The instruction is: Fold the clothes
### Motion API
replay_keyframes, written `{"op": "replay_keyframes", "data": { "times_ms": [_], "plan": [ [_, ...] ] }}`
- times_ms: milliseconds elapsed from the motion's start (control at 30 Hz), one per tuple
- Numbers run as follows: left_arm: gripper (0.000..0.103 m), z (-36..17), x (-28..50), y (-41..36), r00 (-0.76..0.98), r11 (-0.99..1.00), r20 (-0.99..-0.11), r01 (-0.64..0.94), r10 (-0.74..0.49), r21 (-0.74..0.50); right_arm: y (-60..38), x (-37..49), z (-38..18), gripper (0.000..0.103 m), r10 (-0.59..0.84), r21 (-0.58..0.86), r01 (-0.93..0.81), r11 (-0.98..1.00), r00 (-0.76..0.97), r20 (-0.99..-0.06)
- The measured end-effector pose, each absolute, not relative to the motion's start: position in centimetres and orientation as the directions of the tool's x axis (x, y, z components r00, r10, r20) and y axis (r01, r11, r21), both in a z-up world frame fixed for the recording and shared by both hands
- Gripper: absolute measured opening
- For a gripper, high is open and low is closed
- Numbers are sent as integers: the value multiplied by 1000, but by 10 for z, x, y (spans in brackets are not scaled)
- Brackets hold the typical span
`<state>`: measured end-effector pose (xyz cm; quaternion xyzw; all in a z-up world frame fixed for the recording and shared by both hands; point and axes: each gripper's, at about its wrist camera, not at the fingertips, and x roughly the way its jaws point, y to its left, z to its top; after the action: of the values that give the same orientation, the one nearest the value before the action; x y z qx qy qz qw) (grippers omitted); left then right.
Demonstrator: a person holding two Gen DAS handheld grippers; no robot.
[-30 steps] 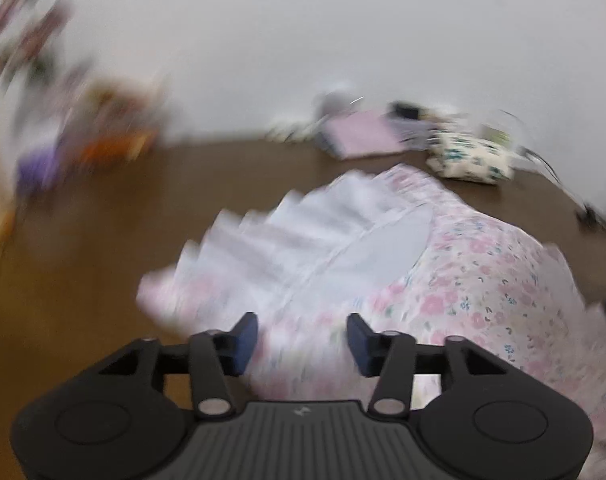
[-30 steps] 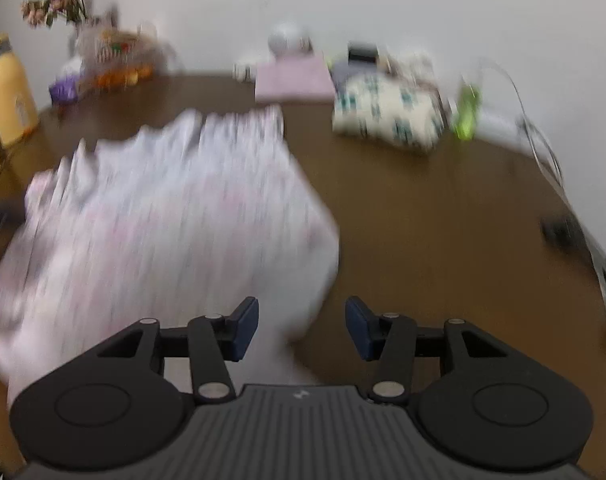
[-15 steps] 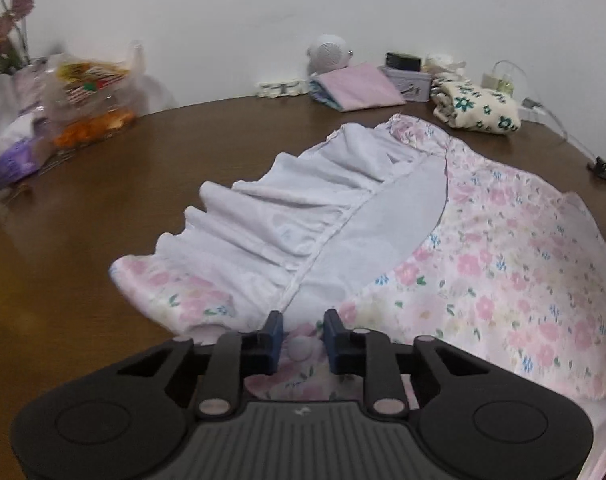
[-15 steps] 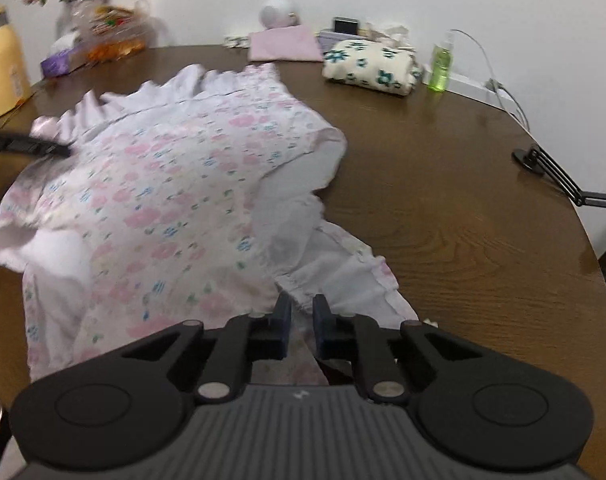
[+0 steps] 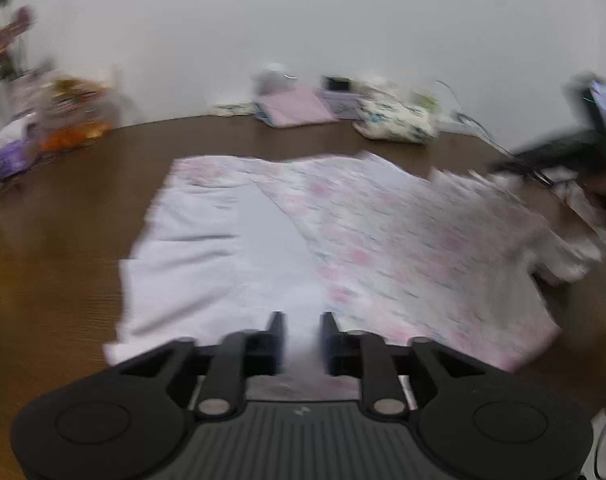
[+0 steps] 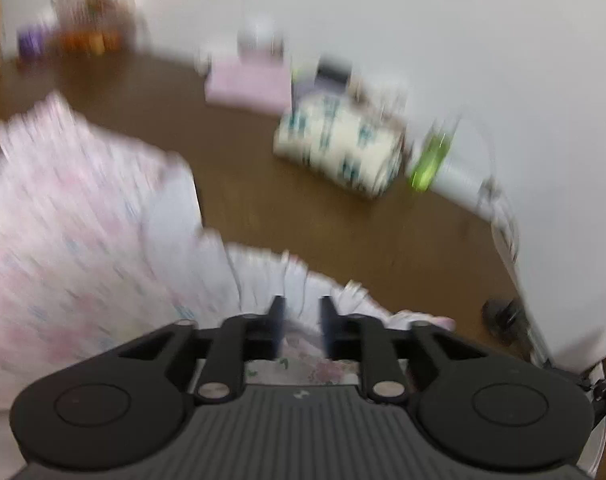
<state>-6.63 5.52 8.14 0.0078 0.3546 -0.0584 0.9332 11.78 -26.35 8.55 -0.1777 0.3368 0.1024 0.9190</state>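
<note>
Floral garment (image 5: 383, 240), pale pink with small flowers, lies spread across the brown surface (image 5: 63, 240); part of it is turned over so the plain white lining shows on the left side in the left wrist view. Both views are blurred, so fine detail of the print and hems cannot be made out.

The left gripper (image 5: 301, 338) has its fingers drawn in to a narrow gap with the white near edge of the cloth between them; it appears to pinch that fabric. The right gripper (image 6: 301, 322) stands the same way, fingers close together around a ruffled white edge of the garment (image 6: 63, 248), which bunches up just in front of it. In the left wrist view the right gripper shows as a dark shape at the far right (image 5: 559, 152), by the garment's far corner.

Beyond the garment, along the wall, sit a folded pink cloth (image 5: 295, 108), a rolled cream bundle with teal flowers (image 6: 339, 148), and a green bottle (image 6: 429, 160) just beside that bundle. A bag with orange contents (image 5: 71, 120) and a purple packet (image 5: 11, 156) stand at the left end of the surface, well apart from the garment.
</note>
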Motion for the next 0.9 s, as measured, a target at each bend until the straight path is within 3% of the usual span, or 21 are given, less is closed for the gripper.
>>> {"op": "replay_keyframes", "data": {
  "times_ms": [33,133,267,367,433,667,767,900],
  "plan": [
    [39,79,-63,62,727,994,-679,107,-101,-33,-271,102,93,50,96,-229,-313,922,755,-649],
    [39,72,-61,72,697,987,-702,151,-149,-59,-296,60,96,50,165,-130,-333,934,724,-669],
    [40,67,-64,64,676,966,-700,245,-231,-82,-321,21,57,25,162,-30,-274,961,649,-743],
    [44,57,-64,54,692,968,-718,220,-71,117,-327,7,42,24,122,-48,-231,972,666,-736],
    [47,56,-63,57,706,958,-706,238,-56,162,-329,-3,39,24,104,-65,-212,975,699,-708],
    [54,55,-52,87,688,969,-719,233,-101,86,-331,-37,32,33,-41,-325,-224,919,765,-643],
    [48,67,-62,90,714,968,-690,237,-116,82,-342,-51,45,37,0,-270,-236,934,752,-659],
    [48,95,-65,80,750,949,-602,311,-276,-47,-347,-60,77,38,145,-107,-255,961,795,-589]
  ]
}}
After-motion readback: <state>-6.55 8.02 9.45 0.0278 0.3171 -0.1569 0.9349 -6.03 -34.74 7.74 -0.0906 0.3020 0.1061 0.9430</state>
